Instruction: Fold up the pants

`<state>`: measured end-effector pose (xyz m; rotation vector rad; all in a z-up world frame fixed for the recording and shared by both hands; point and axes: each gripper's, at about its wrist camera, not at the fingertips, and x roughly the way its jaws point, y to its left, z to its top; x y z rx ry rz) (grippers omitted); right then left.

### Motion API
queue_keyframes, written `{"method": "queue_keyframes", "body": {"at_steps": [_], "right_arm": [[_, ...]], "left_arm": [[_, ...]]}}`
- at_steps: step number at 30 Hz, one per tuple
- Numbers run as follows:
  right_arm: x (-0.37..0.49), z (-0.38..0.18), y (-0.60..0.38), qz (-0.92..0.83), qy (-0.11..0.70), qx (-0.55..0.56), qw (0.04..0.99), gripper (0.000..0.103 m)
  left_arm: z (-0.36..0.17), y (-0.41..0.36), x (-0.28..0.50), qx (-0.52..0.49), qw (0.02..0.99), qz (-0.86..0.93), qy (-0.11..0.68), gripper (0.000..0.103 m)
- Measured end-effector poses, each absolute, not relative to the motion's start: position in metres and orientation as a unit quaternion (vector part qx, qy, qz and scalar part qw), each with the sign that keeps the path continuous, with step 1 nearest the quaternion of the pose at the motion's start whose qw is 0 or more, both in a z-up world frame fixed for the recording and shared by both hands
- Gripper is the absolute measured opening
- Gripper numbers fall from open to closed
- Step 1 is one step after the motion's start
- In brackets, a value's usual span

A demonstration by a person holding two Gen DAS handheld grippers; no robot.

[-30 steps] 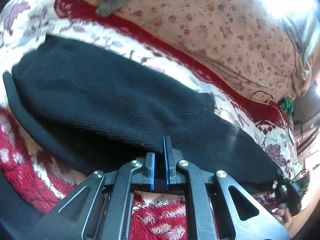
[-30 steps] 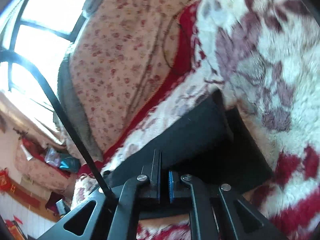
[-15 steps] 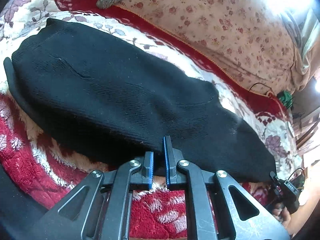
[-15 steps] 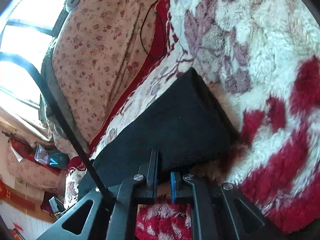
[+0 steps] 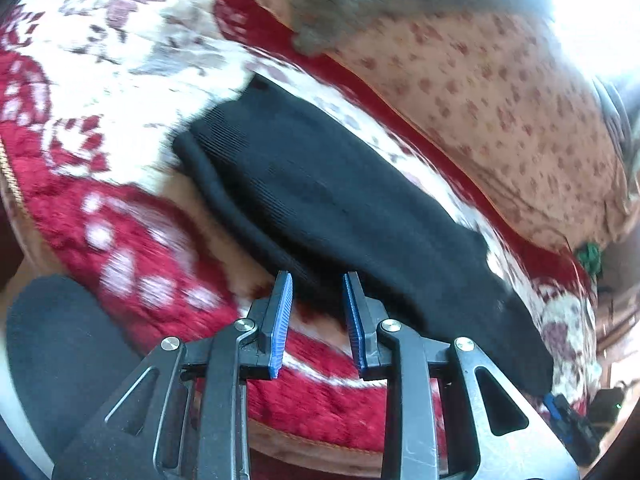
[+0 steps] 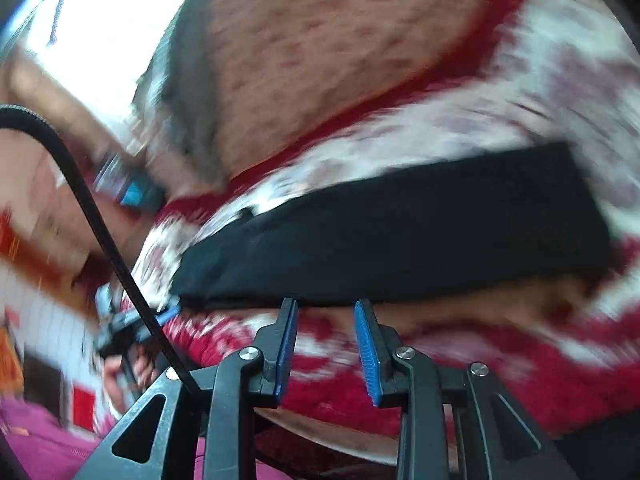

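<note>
The black pants [image 5: 340, 208] lie folded into a long band on the red and white fleece blanket [image 5: 120, 224]. My left gripper [image 5: 318, 280] hangs just off the band's near edge, its jaws opening, with nothing pressed between the blue pads [image 5: 280, 320]. In the right wrist view the same pants [image 6: 400, 240] stretch across the middle, blurred by motion. My right gripper [image 6: 326, 306] sits at their near edge, jaws opening too, and holds nothing. The other gripper [image 6: 120, 332] shows at the lower left there, with a hand on it.
A floral quilt [image 5: 500, 112] is piled behind the pants, with a grey cloth [image 5: 360, 8] on top. A black cable [image 6: 100, 232] crosses the left of the right wrist view. A dark rounded cushion [image 5: 60, 352] lies at the lower left. The blanket's edge [image 5: 320, 448] runs below the grippers.
Both grippers let go of the pants' near edge, opened and drew back toward me. The pants now lie flat on the blanket, farther from the fingertips.
</note>
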<state>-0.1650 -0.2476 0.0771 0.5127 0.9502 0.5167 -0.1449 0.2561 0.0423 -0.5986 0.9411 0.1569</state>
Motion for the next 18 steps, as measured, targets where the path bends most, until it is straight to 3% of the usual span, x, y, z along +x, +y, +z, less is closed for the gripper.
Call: {"method": "queue_keyframes", "body": {"at_steps": [3,11,13,18], "right_arm": [[-0.149,0.083,-0.194,0.306,0.433,0.199,0.824,0.045],[-0.119,0.074,-0.023,0.438,0.421,0.049,0.792,0.045],[-0.119,0.066,0.010,0.460,0.418,0.019,0.783,0.045],[-0.121,0.046,0.059,0.443,0.405,-0.083,0.796,0.045]], "left_arm": [[0.042,0.268,-0.145,-0.305,0.841,0.075,0.441,0.024],[0.036,0.274,-0.129,-0.288,0.843,0.086,0.446,0.024],[0.034,0.276,-0.122,-0.285,0.843,0.079,0.450,0.033],[0.031,0.278,-0.111,-0.277,0.841,0.066,0.460,0.034]]}}
